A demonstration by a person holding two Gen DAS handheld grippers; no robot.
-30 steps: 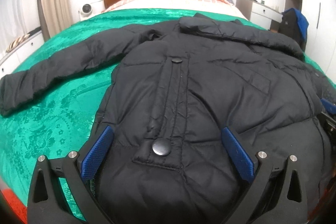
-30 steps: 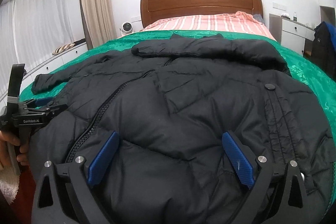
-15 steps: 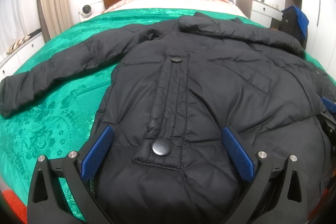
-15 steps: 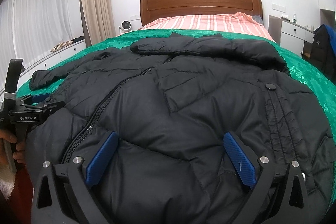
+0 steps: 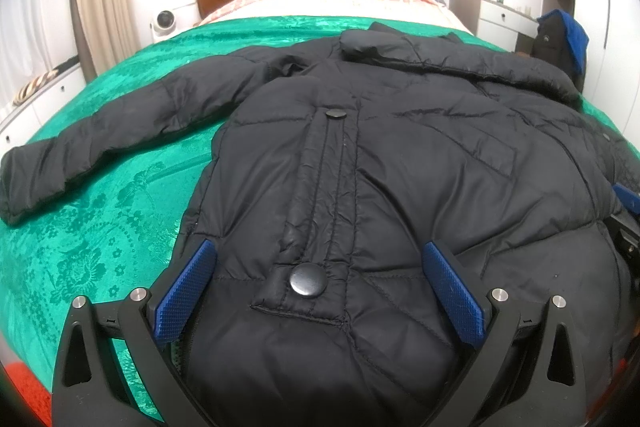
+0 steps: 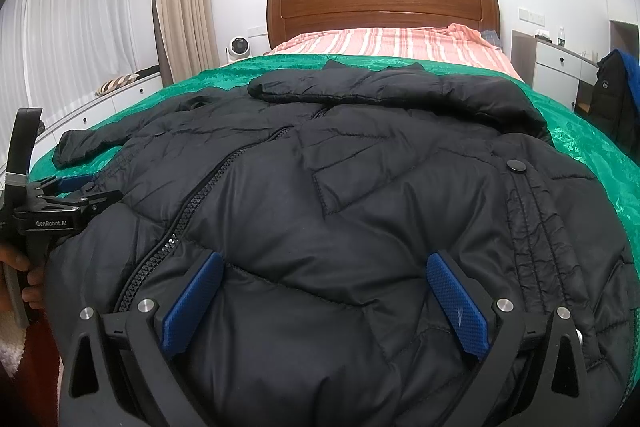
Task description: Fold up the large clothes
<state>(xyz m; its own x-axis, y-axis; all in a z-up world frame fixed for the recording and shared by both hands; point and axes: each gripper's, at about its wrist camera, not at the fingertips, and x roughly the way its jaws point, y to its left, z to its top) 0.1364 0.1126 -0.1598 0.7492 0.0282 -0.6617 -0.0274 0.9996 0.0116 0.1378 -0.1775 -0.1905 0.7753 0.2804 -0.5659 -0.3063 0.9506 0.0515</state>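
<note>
A black quilted puffer jacket (image 5: 400, 167) lay front-up across the green patterned bedspread (image 5: 100, 227), filling the centre and lower part of both frames, 1 sleeve stretching to the left edge. The left gripper (image 5: 318, 255) hovered over the hem, blue-padded fingers (image 5: 186, 291) spread wide. The right gripper (image 6: 324, 267) was likewise spread, pinching nothing, beside the black zipper (image 6: 180, 227).

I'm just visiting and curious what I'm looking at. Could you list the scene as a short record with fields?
Garment: black puffer jacket, spread front-up
Surface: green bedspread on a bed
Sleeves: one sleeve stretched out sideways; the other folded across the collar
Front: zipper closed
Left gripper: open, at the hem by a snap button
Right gripper: open, at the hem
Folding: not yet begun
</note>
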